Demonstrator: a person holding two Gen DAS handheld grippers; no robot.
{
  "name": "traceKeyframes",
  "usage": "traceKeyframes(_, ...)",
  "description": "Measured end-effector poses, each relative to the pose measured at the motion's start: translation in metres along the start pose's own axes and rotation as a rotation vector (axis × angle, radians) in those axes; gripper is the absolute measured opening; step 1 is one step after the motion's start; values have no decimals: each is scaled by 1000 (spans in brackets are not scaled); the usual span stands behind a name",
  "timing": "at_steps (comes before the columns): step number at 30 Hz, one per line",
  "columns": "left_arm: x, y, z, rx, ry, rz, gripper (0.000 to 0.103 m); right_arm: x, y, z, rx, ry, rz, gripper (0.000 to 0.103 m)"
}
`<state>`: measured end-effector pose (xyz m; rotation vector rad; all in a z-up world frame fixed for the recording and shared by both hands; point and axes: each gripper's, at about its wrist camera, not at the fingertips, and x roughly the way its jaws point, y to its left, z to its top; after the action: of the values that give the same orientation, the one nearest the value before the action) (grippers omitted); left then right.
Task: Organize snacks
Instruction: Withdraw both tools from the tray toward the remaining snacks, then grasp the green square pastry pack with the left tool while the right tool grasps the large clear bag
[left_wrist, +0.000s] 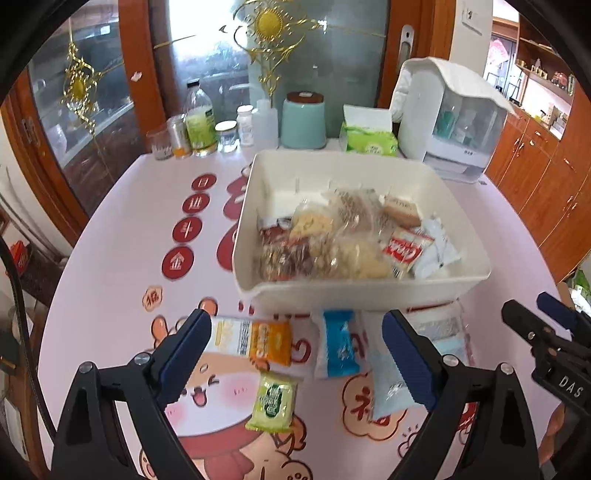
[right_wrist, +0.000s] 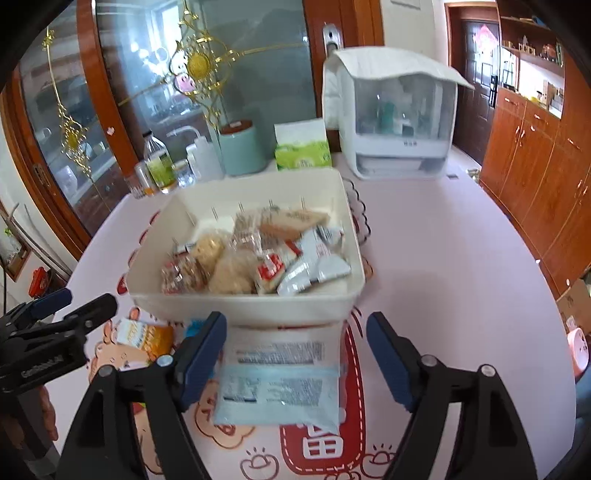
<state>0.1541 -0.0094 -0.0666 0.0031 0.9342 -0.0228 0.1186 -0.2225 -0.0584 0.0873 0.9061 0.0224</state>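
A white plastic bin (left_wrist: 364, 284) sat on a pink worktop (right_wrist: 461, 266) printed with cartoon animals and red Chinese characters, including 福 in a cloud shape and gold characters on four red discs. The bin held a heap of wrapped snacks (left_wrist: 343, 240): clear packets of biscuits, a red-and-white packet and several white sachets, their print too blurred to read.

The left tool (left_wrist: 295, 350) hovered above the worktop just in front of the bin, its blue-padded fingers spread wide and gripping nothing. Below it lay loose snacks: an orange and white packet (left_wrist: 255, 339) with a barcode, a blue and white packet (left_wrist: 338, 347), a small green packet (left_wrist: 272, 402) and a pale blue packet (left_wrist: 388, 387). Their lettering could not be made out.

The right tool (right_wrist: 295, 354) was likewise wide open and empty, poised over a large pale blue and white packet (right_wrist: 280, 384) carrying dense small print, lying against the bin's near wall. In the left view its body showed the letters "DAS".

Along the far edge stood bottles and jars (left_wrist: 201, 129), a teal canister (left_wrist: 303, 120), a green tissue pack (left_wrist: 369, 138) and a white lidded organiser (left_wrist: 448, 118).
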Motion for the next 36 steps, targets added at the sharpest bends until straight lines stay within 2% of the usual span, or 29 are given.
traceKeyframes(4, 11, 3, -18, 1, 29, 28, 93, 6, -8, -13, 0, 16, 23, 90)
traceKeyframes(6, 16, 5, -24, 0, 42, 34, 93, 9, -13, -19, 2, 28, 33, 97)
traceKeyframes(11, 33, 14, -39, -19, 85, 28, 93, 23, -20, -32, -2, 61, 39, 103)
traceKeyframes(17, 57, 26, -57, -40, 148, 32, 93, 53, -20, -45, 26, 135, 73, 103)
traceKeyframes(25, 85, 39, -76, -64, 236, 27, 93, 88, 10, -53, -38, 204, 62, 103)
traceKeyframes(31, 95, 37, -80, -58, 263, 5, 93, 111, 36, -56, -115, 218, -37, 103)
traceKeyframes(36, 106, 34, -82, -43, 280, -11, 93, 119, 40, -54, -119, 192, -30, 103)
